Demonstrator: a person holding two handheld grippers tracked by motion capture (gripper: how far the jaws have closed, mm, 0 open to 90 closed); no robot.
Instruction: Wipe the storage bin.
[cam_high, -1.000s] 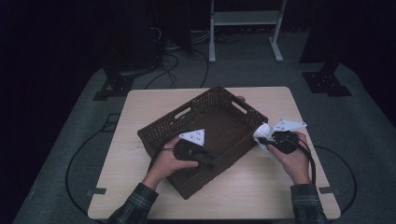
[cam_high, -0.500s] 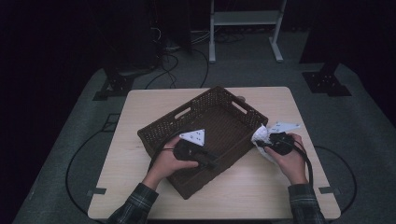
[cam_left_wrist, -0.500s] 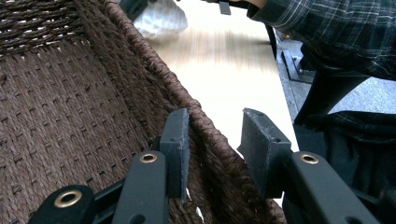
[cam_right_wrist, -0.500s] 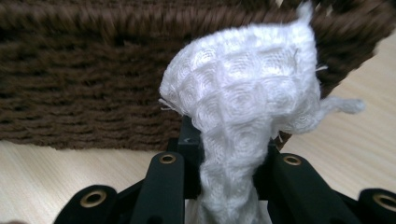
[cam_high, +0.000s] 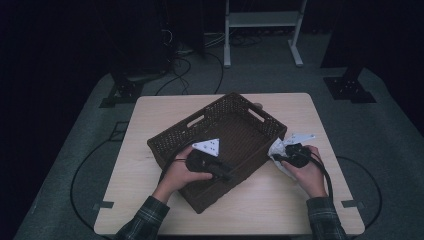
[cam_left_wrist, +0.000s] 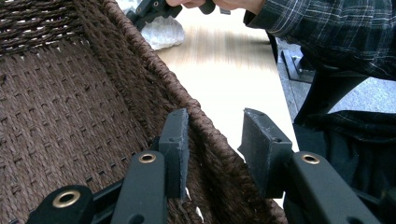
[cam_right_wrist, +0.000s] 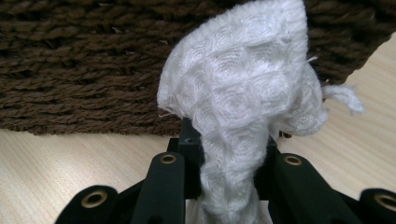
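A white waffle-knit cloth (cam_right_wrist: 243, 107) is being held pinched between the jaws of the right gripper (cam_right_wrist: 229, 163), bunched into a soft plume that is rising above the jaw tips. It is being carried just off the table (cam_high: 150, 120), close against the outer wall of the brown woven basket (cam_high: 235, 107) on the side facing the table's right edge — in the high view the cloth (cam_high: 276, 147) is seen just beside the basket's right-hand corner, with the right gripper (cam_high: 292, 154) over it.

The left gripper (cam_left_wrist: 212, 149) is being kept open at a middling width, its jaws set astride the basket's rim on the long wall nearest the person — one jaw inside, one outside, neither seen pressing on the weave. In the high view this gripper (cam_high: 212, 165) is lying over the near wall of the basket.

The cloth is judged to be light, limp and compressible: it is being squeezed thin where it is gripped and is flopping above. A bunched fold is the place to hold it, since a single layer might slip or snag. The loose thread at its edge could be caught on the rough weave. The basket is judged stiff but fairly light, so it is likely to slide unless its rim is steadied.
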